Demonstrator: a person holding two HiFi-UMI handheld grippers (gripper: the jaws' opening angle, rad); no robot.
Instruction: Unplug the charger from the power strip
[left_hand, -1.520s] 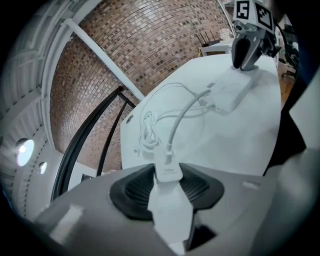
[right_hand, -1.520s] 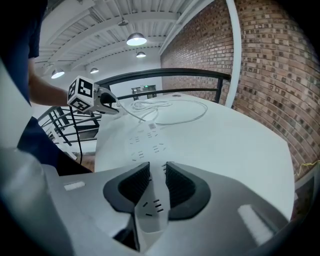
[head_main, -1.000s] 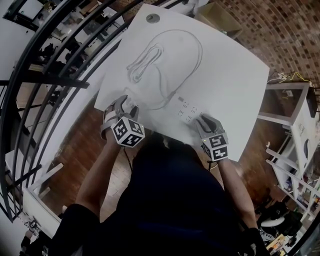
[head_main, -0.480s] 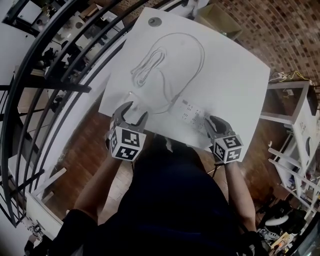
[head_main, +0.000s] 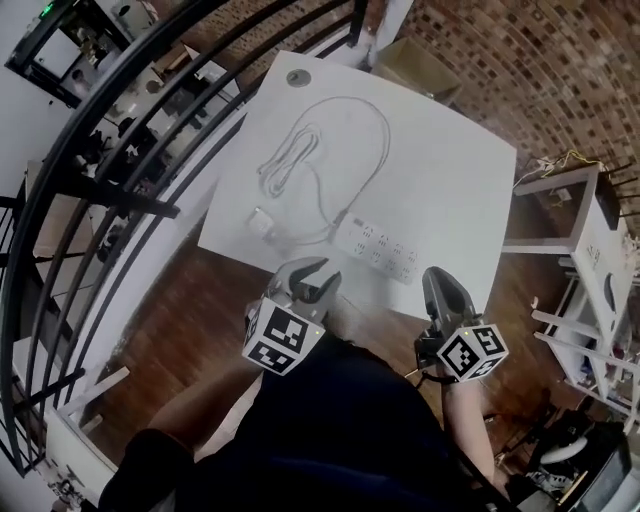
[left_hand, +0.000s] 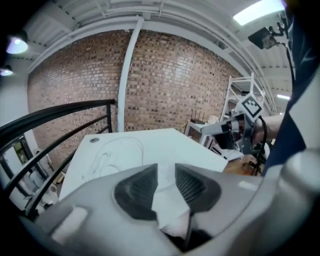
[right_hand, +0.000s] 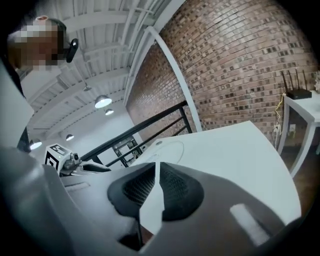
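Power strip (head_main: 376, 251) lies slanted far-left to near-right, charger (head_main: 262, 221) loose off its left end, left claw (head_main: 312, 276) and right claw (head_main: 436, 278) both closing on nothing.

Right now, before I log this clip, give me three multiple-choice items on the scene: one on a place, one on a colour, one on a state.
1. Where does the power strip lie? A by the near edge of the table; B at its far corner; C on the floor.
2. What colour is the table top? A black; B white; C green.
3. The charger is: A plugged into the power strip; B hanging off the table; C lying unplugged, apart from the power strip.
Answers: A, it sits just inside the near edge; B, the top is plainly white; C, a gap of table separates the two.
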